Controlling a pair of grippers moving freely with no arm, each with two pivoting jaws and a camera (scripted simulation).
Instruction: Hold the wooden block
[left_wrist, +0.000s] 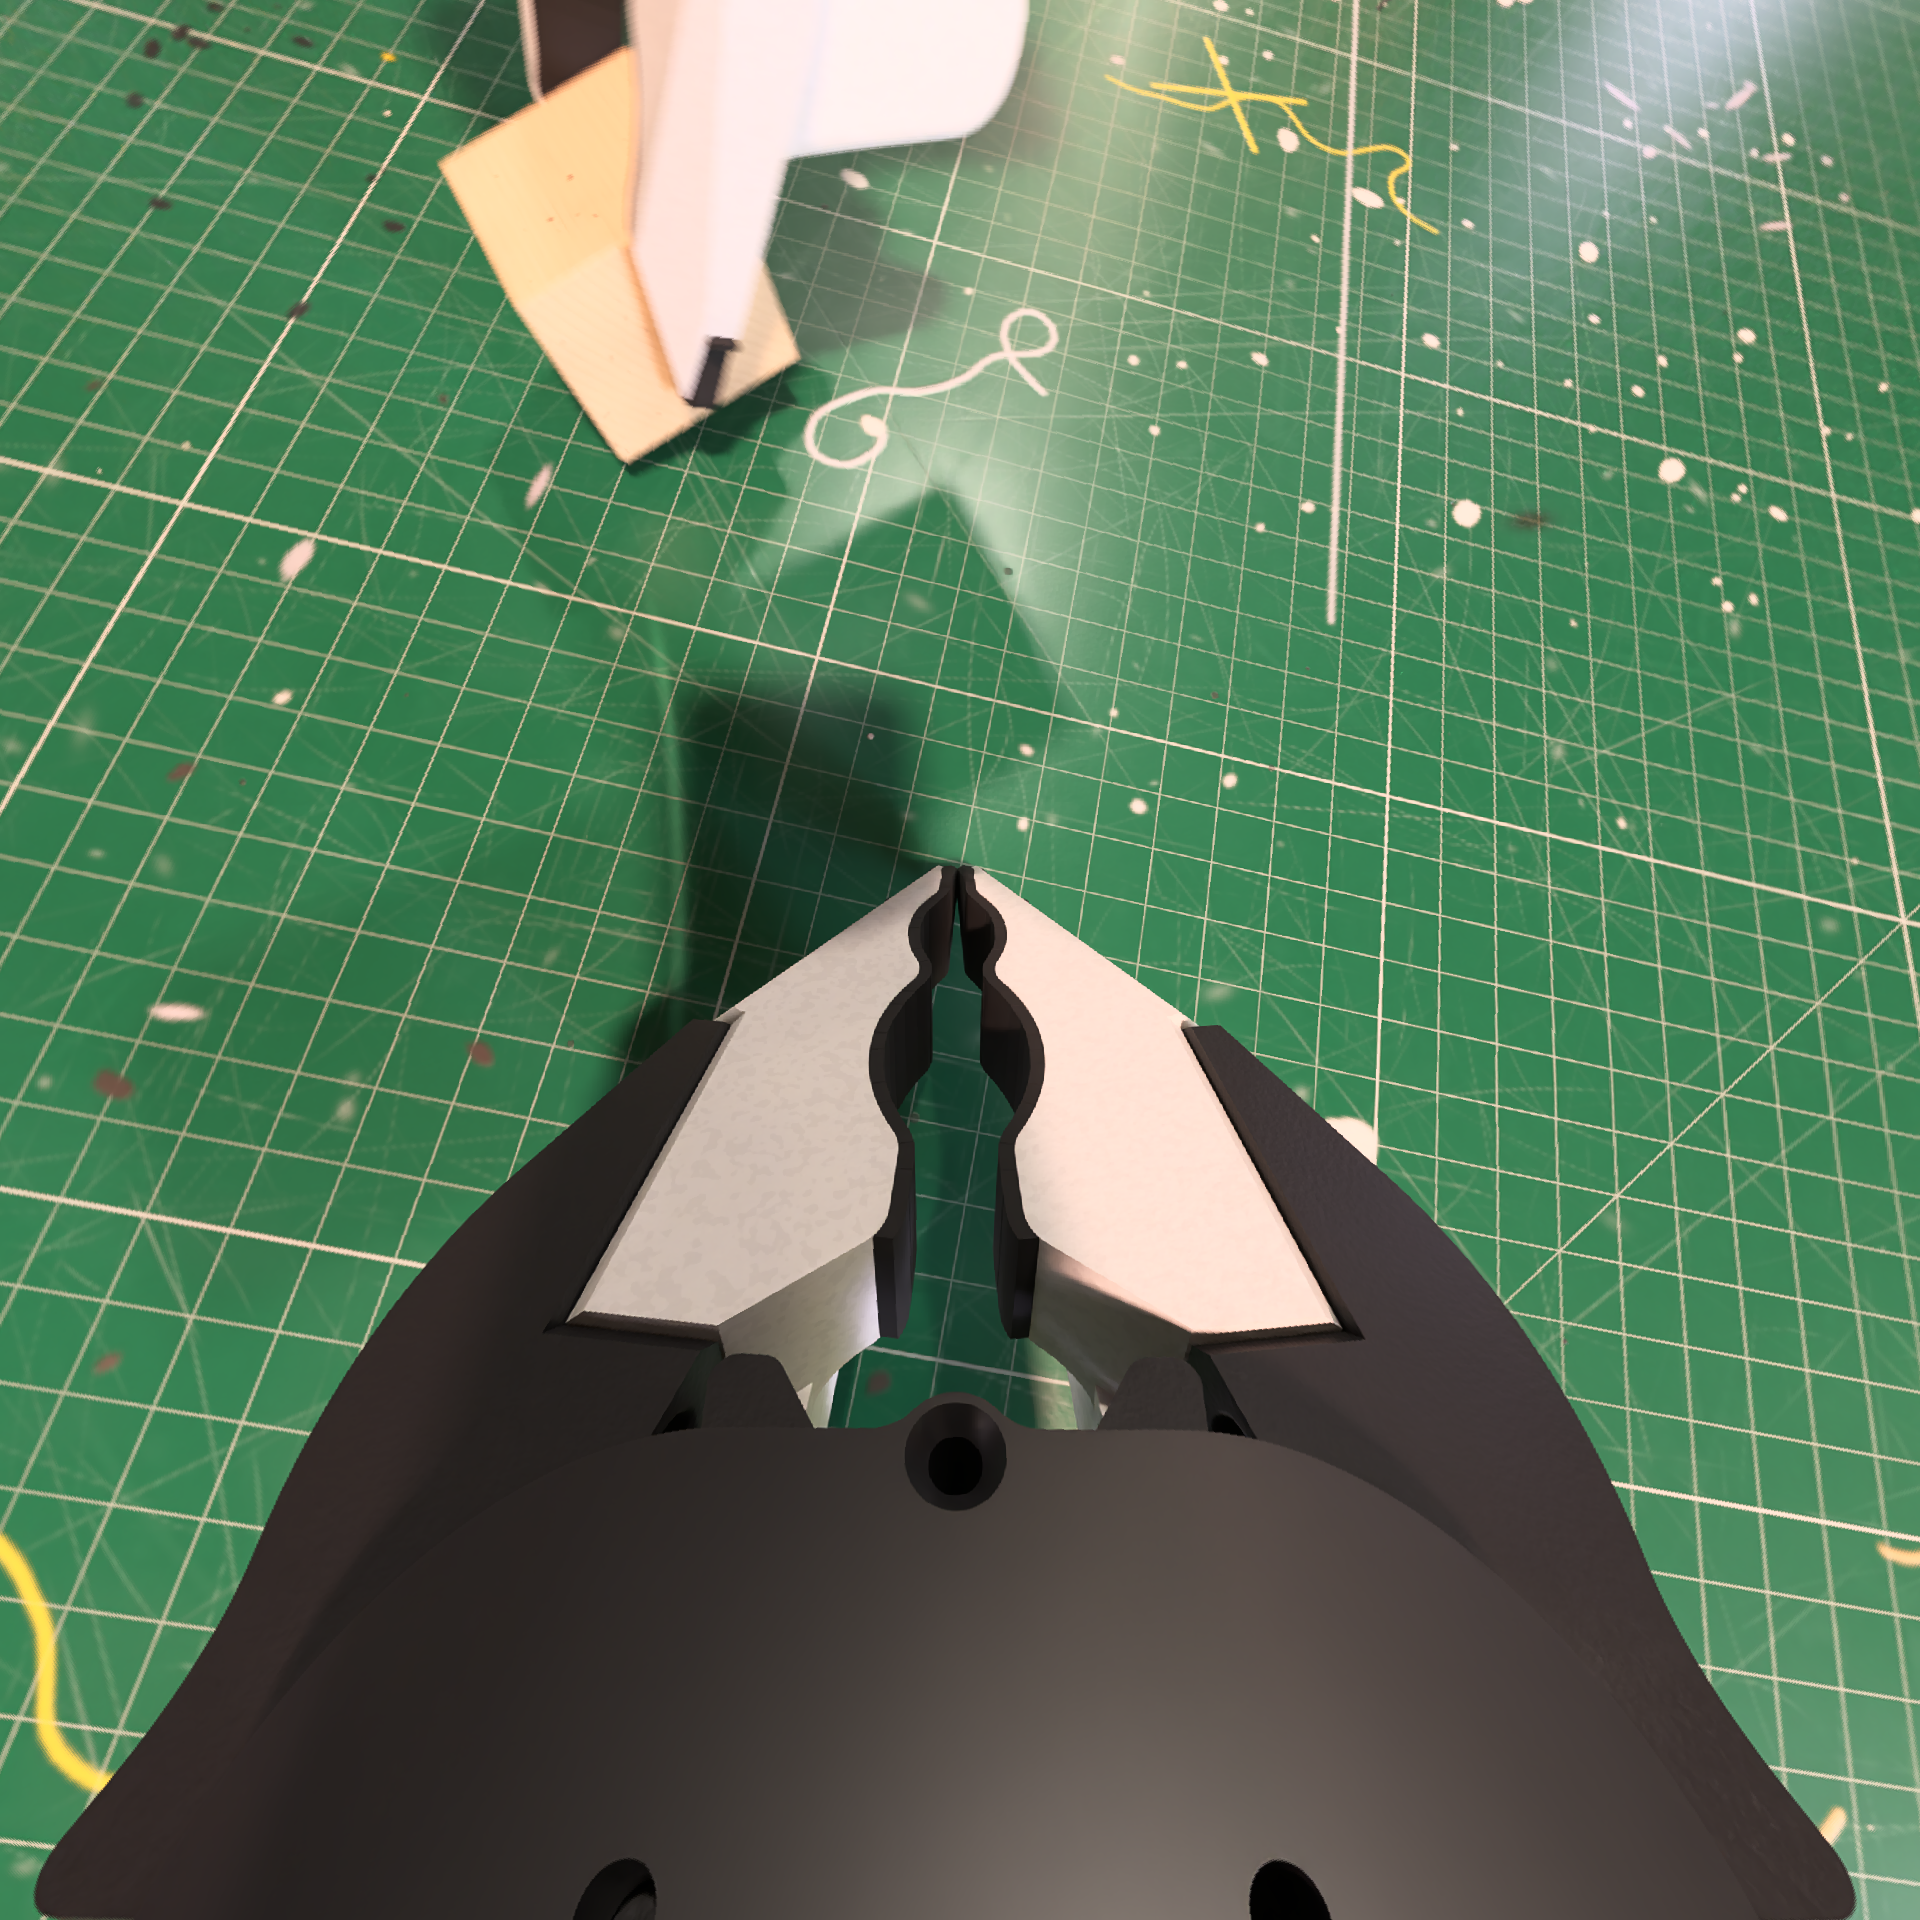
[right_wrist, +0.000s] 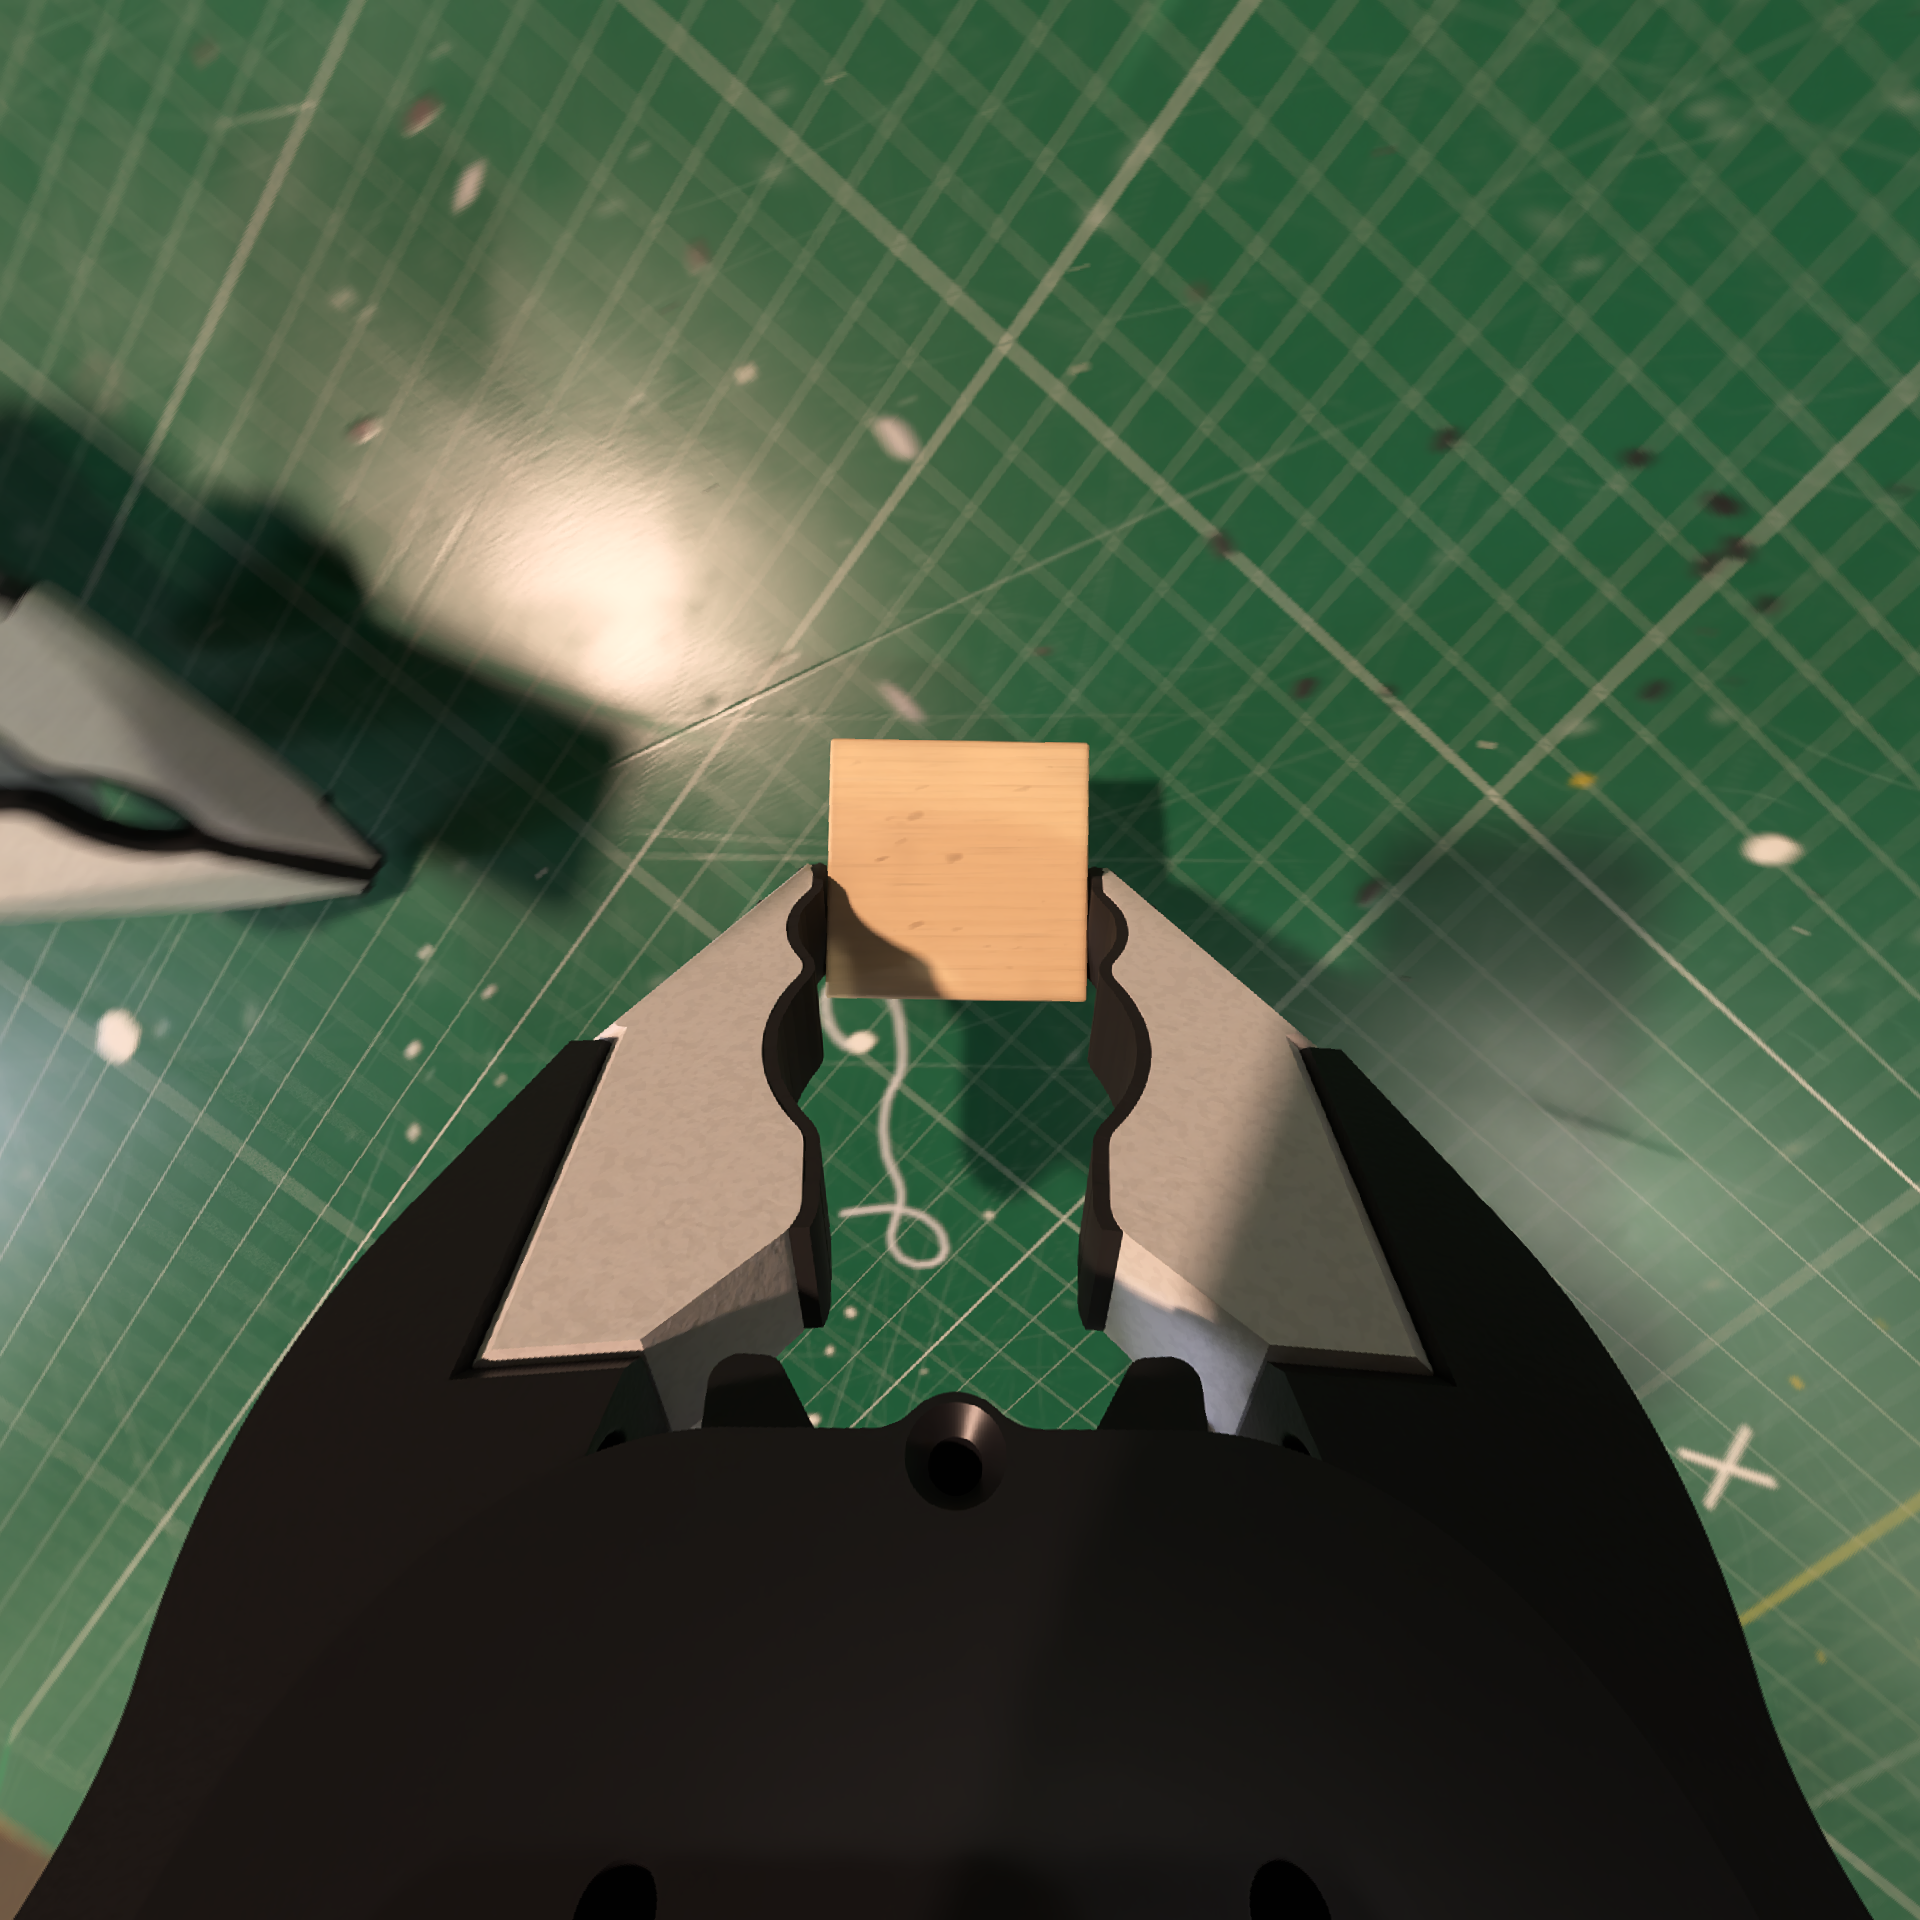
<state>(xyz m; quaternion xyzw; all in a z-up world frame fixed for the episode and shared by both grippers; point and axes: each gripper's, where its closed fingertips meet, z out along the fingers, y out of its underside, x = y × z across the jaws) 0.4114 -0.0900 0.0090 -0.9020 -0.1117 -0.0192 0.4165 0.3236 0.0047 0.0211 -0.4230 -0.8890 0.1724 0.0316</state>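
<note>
The right tongs grip the wooden block by 2 opposite faces, above the green surface. It looks cube-like, with no clear long axis. The left tongs, clenched and empty, hover well apart, open mat all round.

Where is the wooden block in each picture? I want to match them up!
Left wrist view: the wooden block is at the upper left, far off, partly hidden by the right gripper gripping it.
Right wrist view: the wooden block is in the middle, pinched between the right gripper jaws.
Shared landmark: the white squiggle drawn on the green mat beside the block shows below it here.
</note>
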